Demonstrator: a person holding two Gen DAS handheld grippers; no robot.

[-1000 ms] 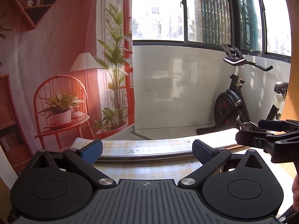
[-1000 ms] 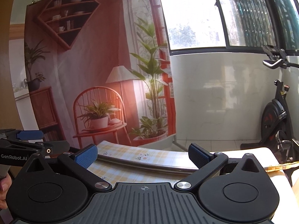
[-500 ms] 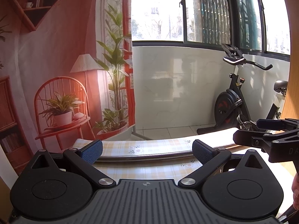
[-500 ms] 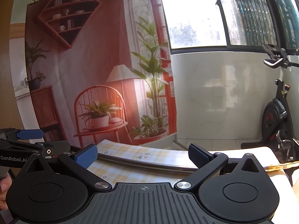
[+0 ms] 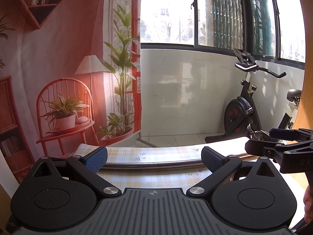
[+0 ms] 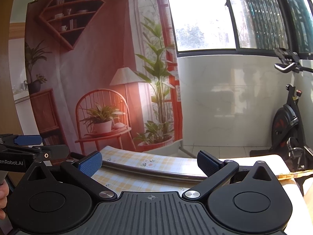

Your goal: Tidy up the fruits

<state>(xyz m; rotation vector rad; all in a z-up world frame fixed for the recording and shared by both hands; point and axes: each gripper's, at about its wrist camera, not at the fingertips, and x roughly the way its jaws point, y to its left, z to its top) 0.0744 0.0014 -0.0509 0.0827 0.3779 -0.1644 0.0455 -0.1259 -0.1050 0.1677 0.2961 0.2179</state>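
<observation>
Both grippers are held level above the near part of a table covered in a yellow checked cloth point(image 5: 156, 178) with small flower prints, and both look out toward the far wall. The left gripper point(image 5: 154, 159) has its blue-padded fingers spread wide apart with nothing between them; the right gripper point(image 6: 149, 161) is the same, fingers apart and empty. In the left wrist view the right gripper shows at the right edge, side on; in the right wrist view the left gripper shows at the left edge. A metal rim point(image 6: 156, 171) curves across the cloth just beyond the fingertips. No fruit shows in either view, so where it lies cannot be told. Behind the table hangs a printed backdrop point(image 6: 93, 74) on the left, and an exercise bike point(image 5: 244, 105) stands far right under the window point(image 5: 195, 11).
</observation>
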